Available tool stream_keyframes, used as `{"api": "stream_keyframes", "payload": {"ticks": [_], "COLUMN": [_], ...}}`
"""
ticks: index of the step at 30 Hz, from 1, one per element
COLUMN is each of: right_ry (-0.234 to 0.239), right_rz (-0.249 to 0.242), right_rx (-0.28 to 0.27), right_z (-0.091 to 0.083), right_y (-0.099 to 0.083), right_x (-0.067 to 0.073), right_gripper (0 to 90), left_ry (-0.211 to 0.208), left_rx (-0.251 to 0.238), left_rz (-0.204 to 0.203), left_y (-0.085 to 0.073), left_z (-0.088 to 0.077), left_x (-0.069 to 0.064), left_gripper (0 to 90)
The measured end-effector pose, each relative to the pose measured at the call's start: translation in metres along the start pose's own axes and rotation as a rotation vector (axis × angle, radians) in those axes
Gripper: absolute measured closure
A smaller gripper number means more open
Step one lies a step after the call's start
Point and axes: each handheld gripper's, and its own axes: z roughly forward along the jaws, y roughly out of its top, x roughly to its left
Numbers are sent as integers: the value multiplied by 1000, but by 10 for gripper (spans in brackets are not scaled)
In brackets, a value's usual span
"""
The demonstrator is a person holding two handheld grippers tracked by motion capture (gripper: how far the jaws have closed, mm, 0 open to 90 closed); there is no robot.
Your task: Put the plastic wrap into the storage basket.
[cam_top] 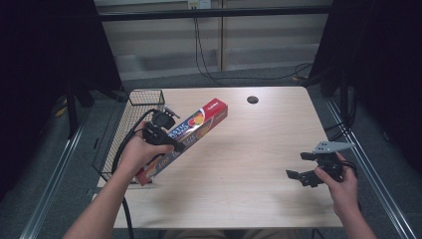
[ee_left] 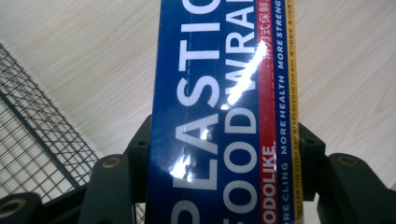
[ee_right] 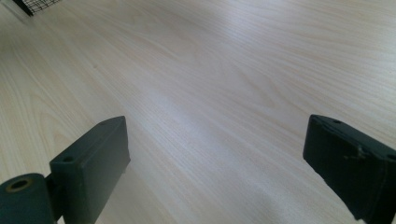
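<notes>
While my right gripper [cam_top: 300,166] hangs low over the near right part of the pale wooden table [cam_top: 259,149] with its black jaws spread wide and nothing but bare wood between them, my left gripper [cam_top: 171,130] is clamped across the middle of the long blue and red plastic food wrap box [cam_top: 185,137]. I see that box lifted off the table's left side and tilted, its near end low by the table's left edge and its far end raised toward the table's middle. Beyond it, the black wire mesh basket [cam_top: 145,97] sits on the table's far left corner, just beside the box.
</notes>
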Motion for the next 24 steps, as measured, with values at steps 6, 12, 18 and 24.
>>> {"api": "stream_keyframes", "payload": {"ticks": [6,12,18,24], "right_ry": [-3,1,1,-5], "right_rz": [-1,3,-2,-13], "right_rx": [-4,-2,-4,2], "right_z": [0,0,0,1], "right_y": [0,0,1,2], "right_x": [0,0,1,2], "right_gripper": [66,66,66,66], "left_ry": [16,31,50,62], "left_rx": [-6,-13,-25,-25], "left_rz": [-15,-41,-72,-98], "left_y": [-2,-6,-9,-12], "left_z": [-6,-12,-17,-22], "left_x": [5,13,19,26], "left_gripper": [429,429,429,429]}}
